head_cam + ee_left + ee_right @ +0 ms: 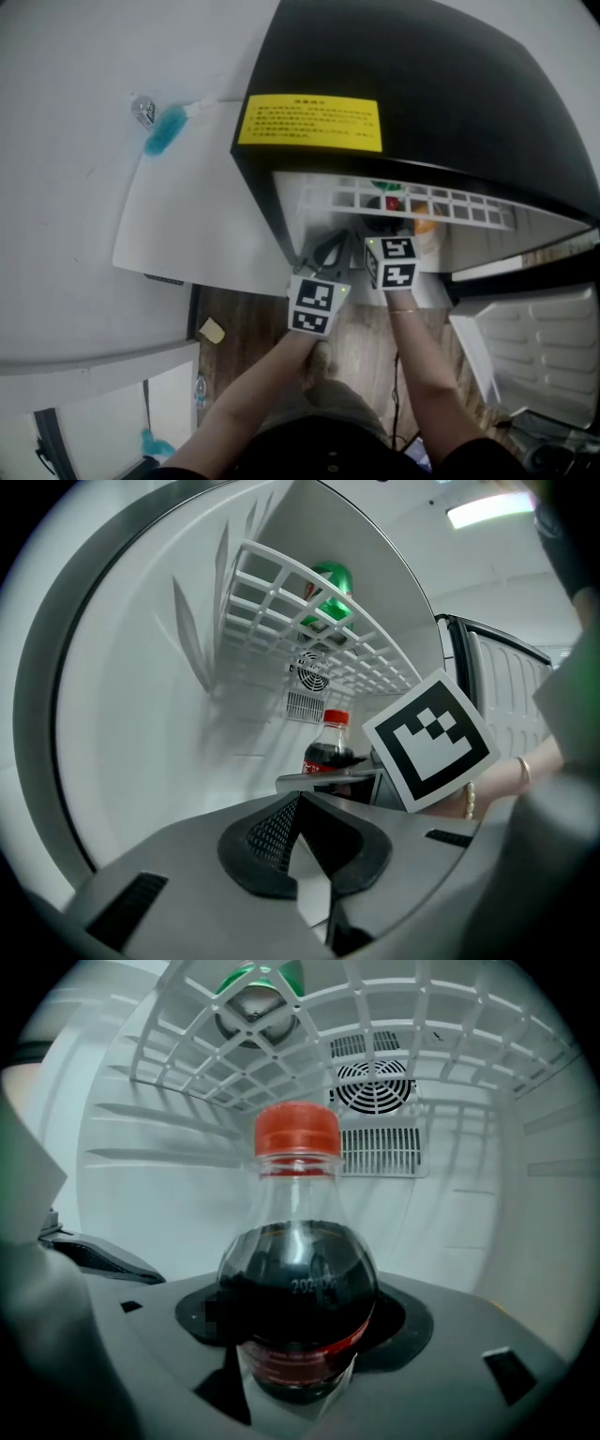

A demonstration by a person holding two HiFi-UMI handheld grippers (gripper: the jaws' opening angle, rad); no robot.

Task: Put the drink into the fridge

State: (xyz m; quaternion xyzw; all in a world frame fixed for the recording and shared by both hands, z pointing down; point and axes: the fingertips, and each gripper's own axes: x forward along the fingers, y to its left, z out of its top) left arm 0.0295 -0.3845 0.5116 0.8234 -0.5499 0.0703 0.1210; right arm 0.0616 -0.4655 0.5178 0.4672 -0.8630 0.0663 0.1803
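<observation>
While my right gripper (300, 1365) clamps the cola bottle (298, 1288) upright inside the fridge (422, 66), cap at twelve o'clock beneath the wire shelf (450, 1035), my left gripper (298, 834) rests closed and empty, the bottle at its one o'clock.

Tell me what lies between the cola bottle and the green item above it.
The white wire shelf lies between them: the green item sits on it, and the cola bottle is below. The right gripper view shows this.
</observation>
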